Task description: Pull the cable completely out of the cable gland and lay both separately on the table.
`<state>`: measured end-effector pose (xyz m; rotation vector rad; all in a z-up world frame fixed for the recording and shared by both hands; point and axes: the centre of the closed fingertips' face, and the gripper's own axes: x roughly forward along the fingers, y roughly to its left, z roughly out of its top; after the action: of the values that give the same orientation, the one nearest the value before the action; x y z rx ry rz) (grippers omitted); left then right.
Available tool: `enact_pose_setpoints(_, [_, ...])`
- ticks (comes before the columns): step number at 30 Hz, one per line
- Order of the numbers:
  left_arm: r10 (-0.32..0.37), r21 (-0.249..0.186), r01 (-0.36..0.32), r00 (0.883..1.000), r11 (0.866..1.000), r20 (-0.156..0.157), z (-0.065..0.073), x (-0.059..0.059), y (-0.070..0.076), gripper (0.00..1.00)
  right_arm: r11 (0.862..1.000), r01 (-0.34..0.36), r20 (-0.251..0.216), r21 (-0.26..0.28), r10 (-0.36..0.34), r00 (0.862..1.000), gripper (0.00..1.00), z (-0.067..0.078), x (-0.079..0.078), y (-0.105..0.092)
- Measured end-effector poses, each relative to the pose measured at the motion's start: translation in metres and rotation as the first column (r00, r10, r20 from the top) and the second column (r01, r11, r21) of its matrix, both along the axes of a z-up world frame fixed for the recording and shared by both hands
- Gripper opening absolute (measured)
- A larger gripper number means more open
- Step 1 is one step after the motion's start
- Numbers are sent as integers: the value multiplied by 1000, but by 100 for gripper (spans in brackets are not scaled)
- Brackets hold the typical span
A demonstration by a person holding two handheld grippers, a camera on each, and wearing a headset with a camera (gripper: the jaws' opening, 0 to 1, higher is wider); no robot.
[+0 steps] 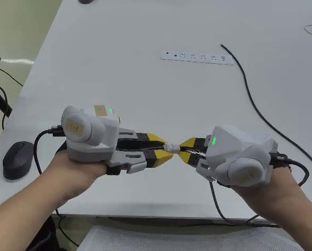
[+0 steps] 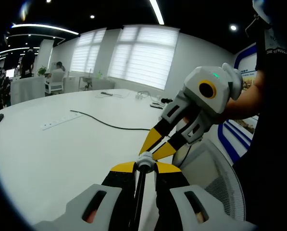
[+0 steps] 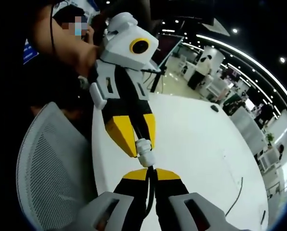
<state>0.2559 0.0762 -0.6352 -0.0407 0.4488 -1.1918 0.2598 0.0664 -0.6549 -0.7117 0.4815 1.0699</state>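
The white cable gland point(image 1: 172, 148) is up in the air between my 2 grippers, over the near edge of the table point(image 1: 119, 63), touching nothing below it. My left gripper point(image 1: 166, 150) has its 2 yellow-tipped jaws pinched in on the gland. In the left gripper view the gland point(image 2: 144, 162) sits right at my jaw tips point(image 2: 144, 168), and a thin black line that looks like the cable point(image 2: 138, 192) runs back from it between the jaws.

My right gripper point(image 1: 182, 150) meets it tip to tip. In the right gripper view its jaws point(image 3: 150, 174) are drawn in narrow around the black cable point(image 3: 150, 186), which comes straight out of the gland point(image 3: 145, 151) just ahead. There the left gripper point(image 3: 144, 147) points down at me, its jaws hugging the gland on either side. In the left gripper view the right gripper point(image 2: 151, 151) slants in from the upper right, its tips just beyond the gland. The cable is in the gland, not out of it.

Farther back on the table lie a white power strip point(image 1: 197, 57) and a long black cord point(image 1: 255, 104), well apart from my grippers. A dark mouse point(image 1: 17, 159) rests near the table's left edge, beside my left forearm. A mesh chair point(image 3: 47, 159) stands below the table edge.
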Motion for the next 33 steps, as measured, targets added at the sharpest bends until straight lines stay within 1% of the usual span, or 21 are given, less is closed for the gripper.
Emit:
enact_pose_setpoints(1, [3,1,-3,1000,1000,-2,-1,0,0,14,1000,23,-20,0,-23,1000,0,-3,1,-3])
enact_pose_setpoints(3, [7,1,-7,1000,1000,-1,-1,0,0,14,999,37,-29,9,-37,999,0,-4,2,-6])
enact_pose_setpoints(7, [11,1,-11,1000,1000,0,0,0,0,14,995,89,-69,41,-86,994,0,-7,3,-12])
enact_pose_setpoints(8, [12,1,-12,1000,1000,0,0,0,0,14,993,111,-90,49,-107,990,0,-9,3,-15])
enact_pose_setpoints(10, [17,1,-17,1000,1000,-1,0,1,0,14,988,144,-114,61,-137,984,0,-11,4,-19])
enact_pose_setpoints(12, [22,0,-22,1000,1000,2,1,1,0,14,976,200,-167,84,-185,969,0,-15,5,-26])
enact_pose_setpoints(13, [22,0,-22,1000,1000,2,1,1,0,14,974,210,-170,83,-194,966,0,-16,6,-29])
enact_pose_setpoints(14, [24,0,-24,1000,1000,2,2,1,0,14,970,228,-183,86,-209,961,0,-19,7,-33])
enact_pose_setpoints(16, [27,0,-27,1000,1000,4,3,1,0,14,959,267,-226,97,-240,944,0,-22,6,-39])
enact_pose_setpoints(18, [31,-2,-31,1000,1000,3,3,2,1,14,949,295,-246,107,-263,933,0,-25,8,-46])
enact_pose_setpoints(20, [35,-1,-35,999,999,4,4,1,0,15,937,328,-282,118,-285,916,0,-28,7,-53])
enact_pose_setpoints(21, [36,-1,-36,999,999,2,4,1,0,15,932,341,-292,123,-294,910,0,-30,7,-55])
enact_pose_setpoints(22, [39,-1,-39,999,999,2,4,1,0,15,920,371,-329,128,-314,891,0,-33,6,-59])
enact_pose_setpoints(23, [40,1,-40,999,999,4,4,0,-1,15,916,379,-339,132,-318,885,0,-34,5,-61])
enact_pose_setpoints(24, [41,3,-41,999,999,4,4,0,-1,15,904,403,-359,142,-332,872,0,-36,6,-64])
enact_pose_setpoints(26, [46,3,-46,999,999,4,4,-1,-2,15,895,422,-375,143,-346,860,0,-40,5,-72])
enact_pose_setpoints(29, [53,6,-53,999,999,3,4,-1,-2,15,888,436,-392,146,-352,850,0,-46,1,-80])
enact_pose_setpoints(33, [62,12,-62,998,998,-2,2,-4,-2,15,888,436,-400,144,-351,847,0,-51,-4,-83])
